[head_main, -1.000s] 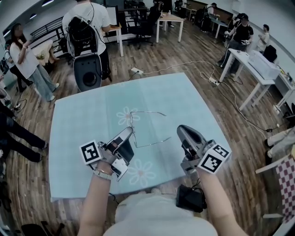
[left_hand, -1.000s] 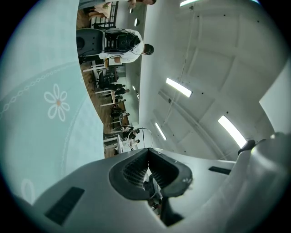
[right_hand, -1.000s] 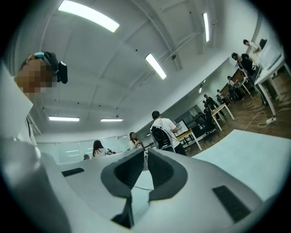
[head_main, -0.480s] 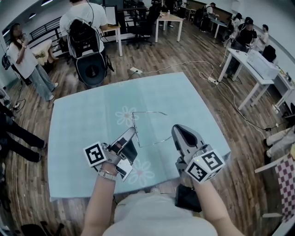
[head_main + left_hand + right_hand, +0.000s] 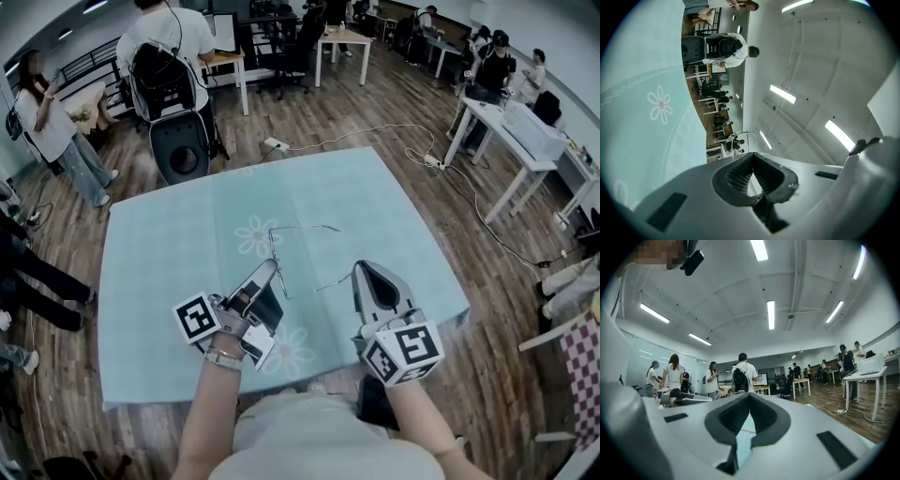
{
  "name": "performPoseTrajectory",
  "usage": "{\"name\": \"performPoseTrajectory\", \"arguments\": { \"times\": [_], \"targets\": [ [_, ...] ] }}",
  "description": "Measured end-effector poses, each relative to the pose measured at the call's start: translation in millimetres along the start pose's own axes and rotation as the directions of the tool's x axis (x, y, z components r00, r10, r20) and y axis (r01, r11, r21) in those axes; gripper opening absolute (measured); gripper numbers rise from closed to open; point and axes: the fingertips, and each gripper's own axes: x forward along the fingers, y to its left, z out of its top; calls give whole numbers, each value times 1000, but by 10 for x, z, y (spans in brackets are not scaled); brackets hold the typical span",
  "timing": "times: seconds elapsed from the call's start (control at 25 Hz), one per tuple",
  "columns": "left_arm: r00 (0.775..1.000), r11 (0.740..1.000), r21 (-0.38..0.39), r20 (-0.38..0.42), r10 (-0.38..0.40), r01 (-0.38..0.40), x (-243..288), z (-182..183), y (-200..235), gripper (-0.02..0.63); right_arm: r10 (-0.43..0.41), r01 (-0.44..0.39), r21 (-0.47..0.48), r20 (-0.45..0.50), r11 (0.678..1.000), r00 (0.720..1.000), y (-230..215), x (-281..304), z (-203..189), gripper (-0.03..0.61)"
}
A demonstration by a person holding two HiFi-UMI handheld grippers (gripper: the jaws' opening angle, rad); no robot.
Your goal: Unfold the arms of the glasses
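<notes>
Thin wire-framed glasses (image 5: 281, 246) hang just above the pale blue flowered tablecloth (image 5: 178, 234). My left gripper (image 5: 270, 268) is shut on the frame at its near side. In the left gripper view a lens rim (image 5: 751, 140) sticks out past the closed tips (image 5: 752, 157). One arm (image 5: 305, 228) points right on the far side. The near arm (image 5: 333, 280) runs toward my right gripper (image 5: 359, 270), and its end lies at that tip. In the right gripper view the jaws (image 5: 750, 397) meet, and I see no wire pinched between them.
The table's right edge (image 5: 441, 272) and near edge (image 5: 281, 384) are close to my hands. Beyond the table stand a person with a backpack (image 5: 164, 66) and others. White desks (image 5: 525, 141) and a floor cable (image 5: 375, 131) are at the right.
My right gripper has rolled, so its marker cube now faces the head camera, and it has shifted slightly left. Its jaws have closed fully. The left gripper has stayed in place with the frame.
</notes>
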Motion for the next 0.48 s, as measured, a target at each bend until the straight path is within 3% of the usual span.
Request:
{"name": "performPoseTrajectory", "arguments": {
  "times": [0.2,0.48],
  "targets": [
    [995,999,45,99,6,-10,-44,-15,-51,9,-68,66,-37,-49,997,996,-48,-65,-126,9],
    [969,998,56,246,11,-26,-151,-23,-31,9,-93,89,-79,-50,993,994,-19,-73,-211,9]
  ]
}}
